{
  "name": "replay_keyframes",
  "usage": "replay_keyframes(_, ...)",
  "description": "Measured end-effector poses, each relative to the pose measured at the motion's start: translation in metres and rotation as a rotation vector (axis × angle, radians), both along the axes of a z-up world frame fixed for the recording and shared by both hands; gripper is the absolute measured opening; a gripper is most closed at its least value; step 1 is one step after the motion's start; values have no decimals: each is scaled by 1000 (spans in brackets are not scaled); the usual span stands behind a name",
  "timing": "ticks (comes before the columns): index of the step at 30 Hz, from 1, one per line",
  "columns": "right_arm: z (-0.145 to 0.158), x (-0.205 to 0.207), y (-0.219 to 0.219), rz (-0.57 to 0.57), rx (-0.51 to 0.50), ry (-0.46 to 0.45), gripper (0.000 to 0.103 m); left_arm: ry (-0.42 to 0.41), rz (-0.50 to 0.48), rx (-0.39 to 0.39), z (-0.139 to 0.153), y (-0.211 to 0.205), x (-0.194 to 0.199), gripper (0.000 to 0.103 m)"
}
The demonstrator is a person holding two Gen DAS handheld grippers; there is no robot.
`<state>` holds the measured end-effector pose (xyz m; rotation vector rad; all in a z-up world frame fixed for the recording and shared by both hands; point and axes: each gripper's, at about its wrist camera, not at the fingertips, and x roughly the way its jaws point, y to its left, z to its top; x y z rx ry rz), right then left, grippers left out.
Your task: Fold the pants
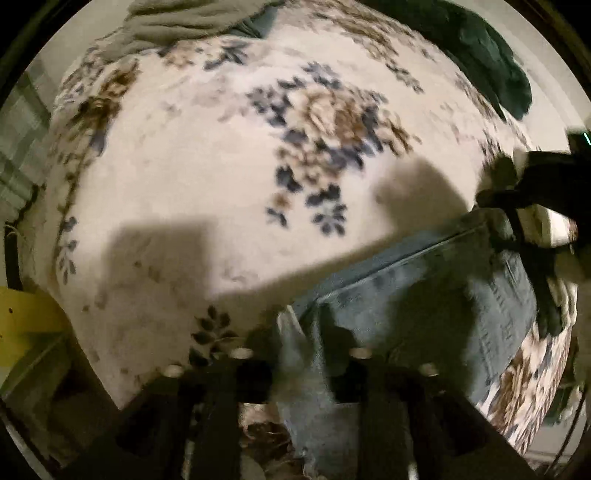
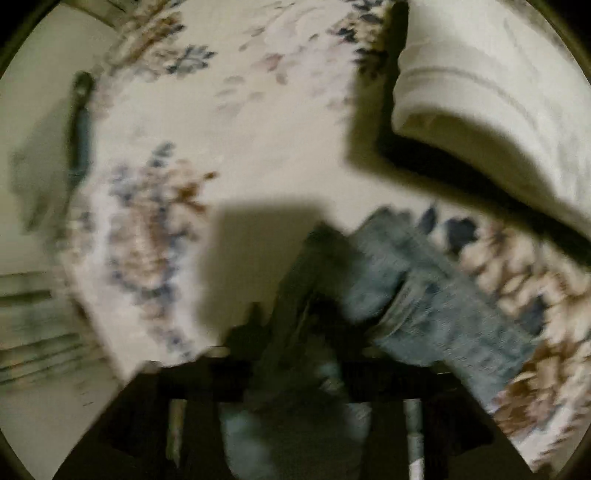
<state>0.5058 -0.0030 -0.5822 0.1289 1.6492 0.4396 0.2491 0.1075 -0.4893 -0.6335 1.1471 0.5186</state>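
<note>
- I am looking along both grippers at a bed covered by a cream floral blanket (image 1: 229,177) with blue and brown flower clusters.
- The pants (image 1: 424,295) are blue denim jeans, lying as a folded band across the near right part of the blanket in the left wrist view.
- My left gripper (image 1: 301,369) is clenched on one end of the denim; the cloth runs up between its two dark fingers and out over the blanket.
- My right gripper (image 2: 295,373) also looks clenched on denim, with fabric bunched between its fingers, though this view is badly blurred.
- In the left wrist view the right gripper shows at the far right edge, sitting at the other end of the jeans band.
- A dark green cloth (image 1: 491,62) lies at the far right of the bed, well apart from the jeans, and a grey-green cloth (image 1: 177,26) lies at the far edge.
- In the right wrist view a pale ribbed fabric (image 2: 491,110) fills the upper right; I cannot tell what it is.
- My judgement: a fold is in hand, with both ends gripped and the cloth lifted or dragged as one piece.
- The next move calls for carrying both ends evenly, laying the edge square, then letting go without dragging the layers askew.
</note>
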Motion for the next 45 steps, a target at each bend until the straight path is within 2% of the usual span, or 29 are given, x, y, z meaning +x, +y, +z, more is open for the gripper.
replay_keyframes(1, 7, -4, -10, -9, 37, -6, 76, -11, 7, 5, 4, 0, -2, 54)
replay_keyframes(2, 13, -7, -19, -12, 65, -13, 79, -21, 17, 7, 8, -1, -4, 77)
replay_keyframes(3, 21, -13, -35, -16, 99, -23, 86, -38, 30, 1, 12, -2, -7, 83)
replay_keyframes(4, 26, -16, -46, -21, 113, -29, 92, -56, 49, -7, 18, -6, -12, 84)
replay_keyframes(7, 39, -32, -94, -31, 129, -60, 96, -88, 124, -48, 30, -22, -30, 84)
replay_keyframes(10, 39, -44, -142, -28, 107, -55, 96, -109, 244, -173, 26, -46, -56, 84)
replay_keyframes(14, 16, -51, -185, -18, 95, -10, 96, -110, 439, -419, -8, -92, -90, 84)
replay_keyframes(15, 9, -53, -190, -8, 108, 1, 96, -107, 471, -464, -16, -101, -94, 84)
replay_keyframes(18, -17, -55, -195, 21, 144, 30, 96, -112, 660, -625, -52, -131, -113, 84)
replay_keyframes(24, -54, -46, -190, 1, 231, 51, 95, -160, 877, -788, -103, -147, -110, 83)
replay_keyframes(27, -66, -35, -185, -23, 259, 38, 93, -207, 942, -776, -109, -135, -101, 83)
replay_keyframes(29, -74, -26, -185, -55, 279, 24, 86, -213, 971, -742, -109, -126, -99, 80)
replay_keyframes(30, -78, -23, -185, -70, 283, 19, 74, -219, 990, -716, -108, -119, -98, 76)
replay_keyframes(31, -80, -21, -185, -85, 296, 18, 55, -221, 998, -697, -106, -114, -98, 59)
replay_keyframes(32, -83, -20, -185, -103, 300, 19, 52, -219, 998, -680, -106, -112, -97, 42)
replay_keyframes(34, -81, -25, -187, -136, 309, -9, 39, -230, 961, -647, -99, -102, -93, 32)
replay_keyframes(37, -66, -38, -191, -165, 332, -30, 23, -239, 892, -594, -85, -96, -94, 29)
replay_keyframes(42, -47, -78, -215, -213, 354, 0, 21, -254, 724, -522, -55, -80, -108, 28)
replay_keyframes(45, -50, -103, -226, -195, 334, 37, 21, -255, 692, -513, -58, -77, -115, 29)
